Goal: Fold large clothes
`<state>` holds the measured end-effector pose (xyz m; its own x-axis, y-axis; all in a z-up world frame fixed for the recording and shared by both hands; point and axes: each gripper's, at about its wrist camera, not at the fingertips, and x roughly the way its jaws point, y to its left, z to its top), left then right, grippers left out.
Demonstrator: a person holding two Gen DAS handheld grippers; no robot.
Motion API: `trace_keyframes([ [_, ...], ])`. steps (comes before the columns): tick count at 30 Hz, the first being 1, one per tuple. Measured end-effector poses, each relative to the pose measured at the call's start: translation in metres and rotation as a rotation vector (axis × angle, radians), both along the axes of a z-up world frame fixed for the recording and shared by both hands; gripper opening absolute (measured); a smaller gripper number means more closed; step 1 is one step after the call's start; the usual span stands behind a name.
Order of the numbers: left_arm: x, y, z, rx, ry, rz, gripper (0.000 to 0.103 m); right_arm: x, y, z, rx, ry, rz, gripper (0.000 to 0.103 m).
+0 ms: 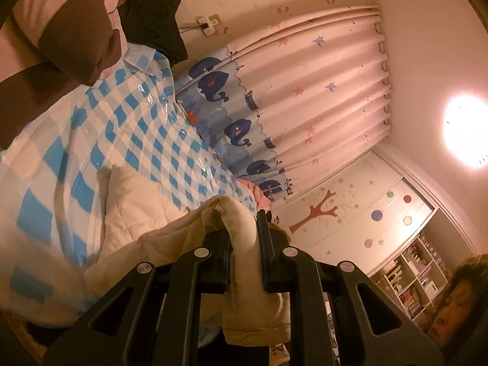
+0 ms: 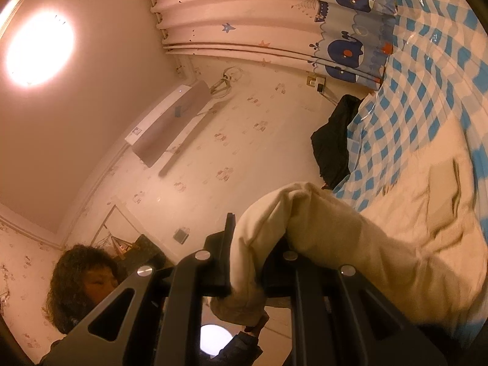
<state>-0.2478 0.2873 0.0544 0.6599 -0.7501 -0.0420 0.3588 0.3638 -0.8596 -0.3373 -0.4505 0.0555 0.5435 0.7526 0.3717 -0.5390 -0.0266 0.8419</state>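
**Inspector:** Start at your left claw (image 1: 244,244). Its jaws are closed down on a thick bunch of the cream garment (image 1: 134,201), and cloth spills out both ahead of the pads and back between the arms. Your right claw (image 2: 247,244) is the same: nearly shut, pinching a padded fold of that garment.

**Operator:** So both grips are sound?

**Inspector:** They appear so, though I judge each holds a bundled wad and not a clean edge. The fabric looks soft, thick and limp, perhaps quilted. It will sag between your hands and drag on the bed, not hold a line. Take hold at corners or a hem, well apart, so that the span stays taut.

**Operator:** Where is the rest of it?

**Inspector:** It trails from both claws down onto the blue-checked bedspread (image 1: 143,122), where the bulk lies rumpled.

**Operator:** The count?

**Inspector:** One cream garment and two claws. Beyond these, one dark garment (image 1: 152,21) heaped at the bed's far end against the wall, one striped pillow (image 1: 76,24) beside it, one whale-print curtain (image 1: 274,97). The bedspread's glossy film may let cloth slide.
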Motion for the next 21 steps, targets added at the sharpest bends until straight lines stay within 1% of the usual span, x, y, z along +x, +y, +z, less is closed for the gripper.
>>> trace_keyframes([
  [4, 0.025, -0.006, 0.004, 0.012, -0.003, 0.013, 0.013, 0.021, -0.002, 0.005, -0.008, 0.017, -0.026, 0.016],
  [10, 0.063, -0.012, 0.01, 0.043, 0.006, 0.045, 0.013, 0.057, -0.01, -0.001, 0.005, 0.073, -0.086, 0.016],
  [13, 0.08, -0.013, 0.009, 0.039, 0.02, 0.057, 0.013, 0.072, -0.014, -0.005, 0.011, 0.101, -0.108, 0.016],
  [21, 0.127, -0.02, 0.0, 0.057, 0.063, 0.082, 0.013, 0.116, -0.017, -0.016, 0.0, 0.178, -0.146, 0.016],
])
